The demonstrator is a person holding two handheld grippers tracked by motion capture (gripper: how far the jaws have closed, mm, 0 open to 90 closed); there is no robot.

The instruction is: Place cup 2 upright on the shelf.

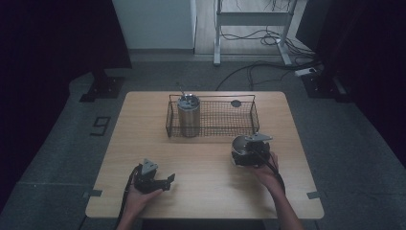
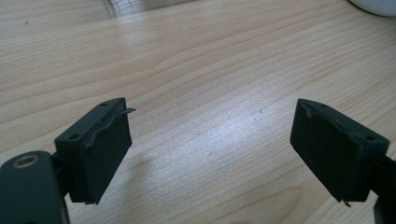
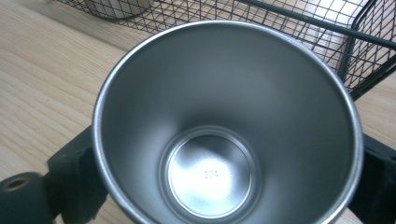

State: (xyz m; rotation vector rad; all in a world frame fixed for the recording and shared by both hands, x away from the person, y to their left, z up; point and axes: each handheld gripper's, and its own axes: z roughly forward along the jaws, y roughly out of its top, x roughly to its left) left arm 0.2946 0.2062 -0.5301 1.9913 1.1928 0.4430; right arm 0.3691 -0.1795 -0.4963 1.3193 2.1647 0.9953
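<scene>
While the wooden table (image 1: 206,191) carries a wire basket (image 1: 225,125) near its far edge, a tall steel canister (image 1: 188,116) stands upright in the basket's left end. Just in front of the basket's right end, toward the table's right edge, a steel cup (image 3: 224,126) sits between the right tongs (image 1: 242,152), which are clamped on its sides. Near the front edge, left of centre, the left tongs (image 2: 210,149) hang apart over bare wood, holding nothing.
</scene>
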